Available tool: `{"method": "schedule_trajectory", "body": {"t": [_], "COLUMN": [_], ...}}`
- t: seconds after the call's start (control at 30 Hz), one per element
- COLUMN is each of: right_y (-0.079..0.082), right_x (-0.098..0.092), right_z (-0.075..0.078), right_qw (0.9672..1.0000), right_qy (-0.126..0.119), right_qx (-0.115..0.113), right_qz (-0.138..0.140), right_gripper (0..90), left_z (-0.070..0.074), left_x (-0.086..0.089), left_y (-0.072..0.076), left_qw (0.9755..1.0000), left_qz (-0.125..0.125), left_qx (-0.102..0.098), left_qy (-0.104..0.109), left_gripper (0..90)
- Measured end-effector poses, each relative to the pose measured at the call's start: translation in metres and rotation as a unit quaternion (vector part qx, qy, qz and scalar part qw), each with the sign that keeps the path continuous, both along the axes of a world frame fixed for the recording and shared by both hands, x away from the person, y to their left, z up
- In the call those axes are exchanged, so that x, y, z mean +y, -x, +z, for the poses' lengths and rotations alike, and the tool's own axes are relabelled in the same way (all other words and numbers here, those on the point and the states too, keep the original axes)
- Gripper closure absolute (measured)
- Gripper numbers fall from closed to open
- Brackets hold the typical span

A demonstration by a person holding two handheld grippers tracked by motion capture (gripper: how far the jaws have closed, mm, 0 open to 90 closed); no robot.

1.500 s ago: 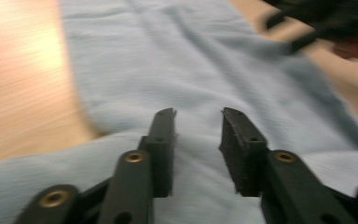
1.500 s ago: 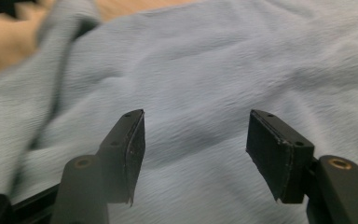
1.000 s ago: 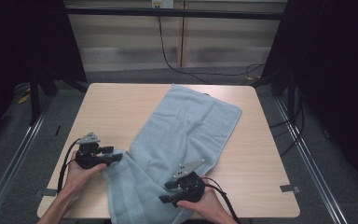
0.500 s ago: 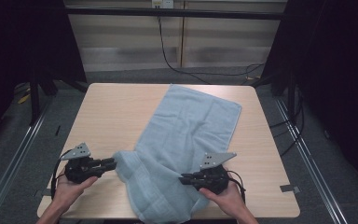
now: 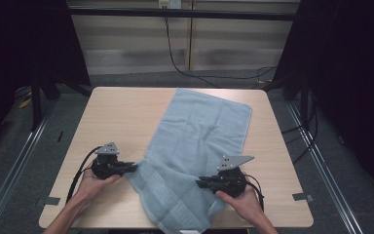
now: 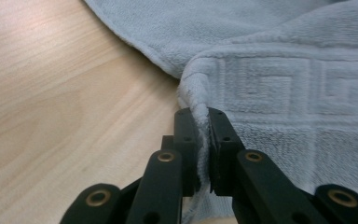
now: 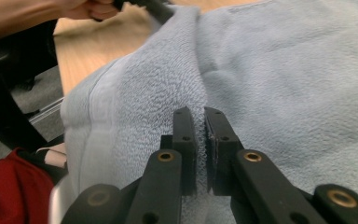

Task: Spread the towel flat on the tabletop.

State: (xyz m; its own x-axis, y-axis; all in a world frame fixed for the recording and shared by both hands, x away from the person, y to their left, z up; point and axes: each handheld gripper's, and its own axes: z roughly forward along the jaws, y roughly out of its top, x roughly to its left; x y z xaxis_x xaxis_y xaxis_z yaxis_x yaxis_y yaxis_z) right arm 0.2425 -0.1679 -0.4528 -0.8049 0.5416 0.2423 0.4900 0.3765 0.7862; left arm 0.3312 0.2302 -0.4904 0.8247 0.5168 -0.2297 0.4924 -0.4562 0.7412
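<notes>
Holding: my two grippers each pinch one pale blue towel [image 5: 199, 131] at its near end.
Towel, place: spread on the wooden table [image 5: 112, 112], slightly right of the middle; its near end hangs over the table's front edge.
Towel, long axis: runs from the near edge, left of centre, to the far right, so it lies on a slant across the table; the far short edge points away from me.
Towel, pattern: woven key-pattern band across the near end, plain in the left gripper view.
Left gripper [image 6: 203, 123]: jaws have just been closing and now clamp a folded bit of the towel's left hem, cloth squeezed between the pads.
Right gripper [image 7: 199, 122]: jaws nearly together, with a ridge of towel nipped between them on the right side.
Left hand [image 5: 93, 181]: on the table's near left.
Right hand [image 5: 241, 197]: near the table's front edge, right of the towel.
</notes>
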Motion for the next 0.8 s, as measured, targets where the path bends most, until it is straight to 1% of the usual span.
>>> {"method": "schedule_trajectory", "body": {"t": [0.1, 0.17, 0.2, 0.23, 0.27, 0.3, 0.33, 0.37, 0.4, 0.47, 0.5, 0.53, 0.57, 0.6, 0.63, 0.67, 0.7, 0.73, 0.77, 0.8], "right_y": [-0.001, 0.000, 0.001, 0.002, 0.004, 0.007, 0.010, 0.013, 0.017, 0.027, 0.033, 0.039, 0.046, 0.052, 0.056, 0.061, 0.066, 0.070, 0.072, 0.074], "right_x": [-0.008, -0.015, -0.017, -0.020, -0.023, -0.025, -0.026, -0.027, -0.028, -0.028, -0.027, -0.027, -0.028, -0.029, -0.030, -0.033, -0.036, -0.040, -0.044, -0.050], "right_z": [0.002, 0.005, 0.007, 0.009, 0.012, 0.015, 0.017, 0.019, 0.021, 0.022, 0.020, 0.019, 0.016, 0.015, 0.014, 0.014, 0.014, 0.015, 0.017, 0.017], "right_qw": [0.9999, 0.9998, 0.9997, 0.9997, 0.9996, 0.9995, 0.9994, 0.9994, 0.9994, 0.9995, 0.9997, 0.9997, 0.9998, 0.9998, 0.9998, 0.9998, 0.9997, 0.9996, 0.9993, 0.9989], "right_qy": [-0.003, -0.007, -0.008, -0.012, -0.014, -0.016, -0.017, -0.018, -0.018, -0.012, -0.007, -0.003, -0.002, -0.002, -0.003, -0.004, -0.007, -0.009, -0.013, -0.017], "right_qx": [-0.002, -0.006, -0.007, -0.010, -0.012, -0.017, -0.019, -0.023, -0.025, -0.026, -0.025, -0.023, -0.021, -0.020, -0.020, -0.020, -0.022, -0.025, -0.028, -0.031], "right_qz": [-0.010, -0.017, -0.020, -0.021, -0.023, -0.022, -0.022, -0.020, -0.017, -0.008, -0.003, -0.001, 0.000, 0.002, 0.001, -0.002, -0.004, -0.010, -0.019, -0.030], "right_gripper": [83.9, 83.4, 82.5, 82.3, 82.4, 82.2, 82.1, 82.4, 82.5, 81.5, 80.5, 78.9, 78.5, 78.0, 76.4, 74.6, 74.4, 72.7, 70.3, 69.9], "left_z": [0.012, 0.024, 0.030, 0.036, 0.044, 0.049, 0.053, 0.055, 0.057, 0.054, 0.052, 0.050, 0.050, 0.050, 0.051, 0.053, 0.055, 0.057, 0.058, 0.059], "left_x": [0.007, 0.014, 0.018, 0.022, 0.026, 0.029, 0.030, 0.031, 0.031, 0.028, 0.026, 0.024, 0.023, 0.023, 0.025, 0.027, 0.029, 0.031, 0.032, 0.031], "left_y": [0.014, 0.028, 0.035, 0.043, 0.053, 0.063, 0.070, 0.080, 0.089, 0.106, 0.113, 0.121, 0.125, 0.127, 0.127, 0.127, 0.124, 0.121, 0.115, 0.110], "left_qw": [0.9995, 0.9981, 0.9973, 0.9963, 0.9944, 0.9924, 0.9911, 0.9898, 0.9889, 0.9892, 0.9886, 0.9883, 0.9874, 0.9870, 0.9870, 0.9863, 0.9857, 0.9859, 0.9859, 0.9864], "left_qz": [-0.008, -0.005, -0.009, -0.006, -0.008, -0.016, -0.021, -0.032, -0.046, -0.060, -0.079, -0.089, -0.094, -0.098, -0.098, -0.096, -0.095, -0.088, -0.084, -0.082], "left_qx": [-0.001, -0.007, -0.014, -0.023, -0.024, -0.029, -0.030, -0.030, -0.030, -0.023, -0.017, -0.021, -0.013, -0.013, -0.020, -0.017, -0.018, -0.019, -0.022, -0.020], "left_qy": [0.030, 0.061, 0.072, 0.082, 0.103, 0.119, 0.128, 0.136, 0.138, 0.132, 0.127, 0.122, 0.126, 0.126, 0.126, 0.133, 0.138, 0.141, 0.143, 0.141], "left_gripper": [85.0, 85.0, 85.0, 85.0, 85.0, 85.0, 84.9, 84.9, 84.7, 83.9, 83.3, 82.1, 79.1, 75.2, 73.3, 70.4, 67.4, 63.9, 61.8, 61.3]}}
